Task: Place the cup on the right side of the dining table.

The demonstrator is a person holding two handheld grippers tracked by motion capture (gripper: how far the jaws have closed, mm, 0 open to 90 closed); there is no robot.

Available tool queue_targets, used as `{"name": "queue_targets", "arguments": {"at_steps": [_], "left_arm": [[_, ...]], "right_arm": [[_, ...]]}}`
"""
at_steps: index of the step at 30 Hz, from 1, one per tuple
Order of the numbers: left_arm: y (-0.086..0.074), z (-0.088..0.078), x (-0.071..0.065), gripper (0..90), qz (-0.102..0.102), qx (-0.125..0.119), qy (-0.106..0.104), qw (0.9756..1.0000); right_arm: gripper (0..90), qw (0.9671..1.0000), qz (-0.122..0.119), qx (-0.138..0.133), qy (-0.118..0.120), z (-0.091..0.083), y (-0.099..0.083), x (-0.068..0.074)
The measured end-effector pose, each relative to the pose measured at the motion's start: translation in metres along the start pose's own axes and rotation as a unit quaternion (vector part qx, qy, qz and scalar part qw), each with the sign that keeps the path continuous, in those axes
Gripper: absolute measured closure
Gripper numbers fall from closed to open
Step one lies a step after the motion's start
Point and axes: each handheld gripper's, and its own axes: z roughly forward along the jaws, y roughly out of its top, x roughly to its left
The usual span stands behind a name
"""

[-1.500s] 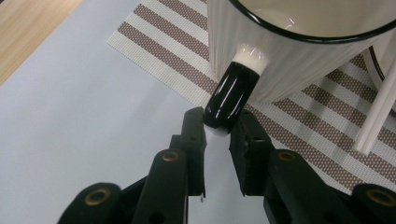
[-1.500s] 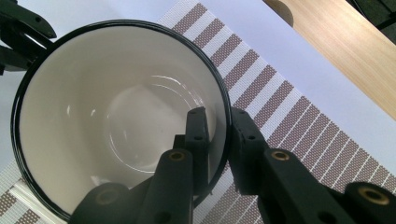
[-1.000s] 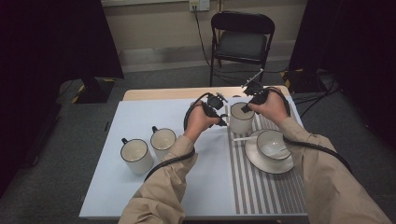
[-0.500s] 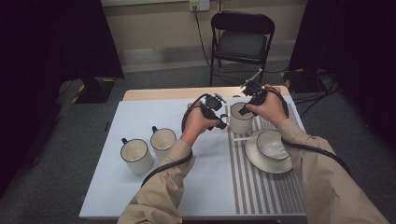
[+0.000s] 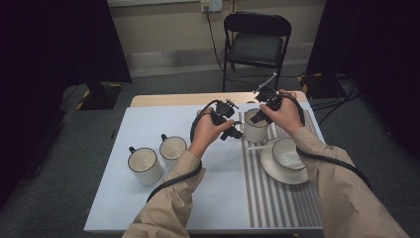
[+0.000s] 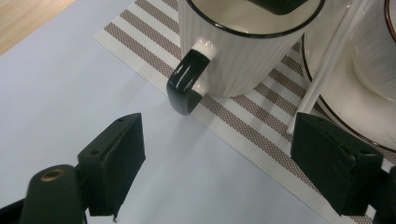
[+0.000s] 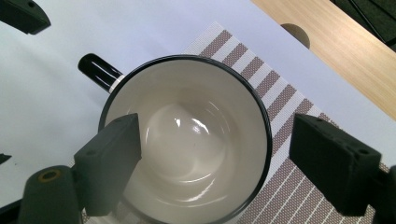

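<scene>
A white ribbed mug [image 5: 255,128] with a black rim and black handle [image 6: 186,86] stands on the far left part of the striped placemat [image 5: 277,198]. My left gripper [image 6: 217,140] is low beside the mug. Its jaws have just been opening and nothing is between them; the handle lies just ahead. My right gripper [image 7: 217,135] hovers over the mug [image 7: 187,140] from above. Its jaws have also just been opening. One jaw is over the mug's inside and the other beyond the rim, neither touching. In the high view the left gripper [image 5: 232,130] and right gripper [image 5: 257,117] flank the mug.
A cup on a saucer [image 5: 270,168] sits right of the mug, with a white stick [image 6: 322,70] leaning on the saucer's edge. Two more mugs [image 5: 144,165] [image 5: 173,148] stand at the left on the pale mat. A folding chair [image 5: 257,44] is behind the table.
Both hands and the mug stay in about the same places. The left gripper's jaws look a little wider beside the handle.
</scene>
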Motion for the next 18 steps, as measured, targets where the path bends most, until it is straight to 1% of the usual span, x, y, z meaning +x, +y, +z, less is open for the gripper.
{"name": "queue_targets", "arguments": {"at_steps": [2,3,4,7,10,11,13,18], "left_arm": [[-0.001,-0.001,0.000,17.6,0.002,0.002,0.000,1.0000],[-0.002,-0.003,-0.002,17.7,0.002,0.001,0.000,1.0000],[-0.002,-0.004,-0.002,17.7,0.005,0.000,-0.001,1.0000],[-0.003,-0.007,-0.005,17.8,0.004,-0.005,-0.002,1.0000],[-0.005,-0.008,-0.007,18.0,0.006,-0.004,-0.003,1.0000],[-0.006,-0.010,-0.008,18.0,0.008,-0.002,-0.004,1.0000],[-0.007,-0.011,-0.009,18.2,0.009,-0.004,-0.006,0.9999],[-0.012,-0.014,-0.013,18.5,0.014,-0.004,-0.010,0.9998]], "right_arm": [[16.0,1.0000,-0.001,-0.001,-0.003,0.000,0.000,0.000],[16.0,1.0000,-0.001,0.003,0.001,-0.001,0.000,0.002],[16.0,1.0000,-0.001,0.004,0.001,-0.002,0.000,0.002],[16.0,1.0000,-0.002,0.002,-0.002,-0.005,0.000,0.004],[16.1,1.0000,0.000,0.002,0.000,-0.007,0.000,0.005],[16.0,1.0000,-0.002,-0.002,-0.005,-0.008,0.000,0.006],[16.1,1.0000,-0.002,0.003,-0.003,-0.010,0.000,0.007],[16.0,1.0000,-0.002,0.002,-0.003,-0.012,-0.001,0.010]]}}
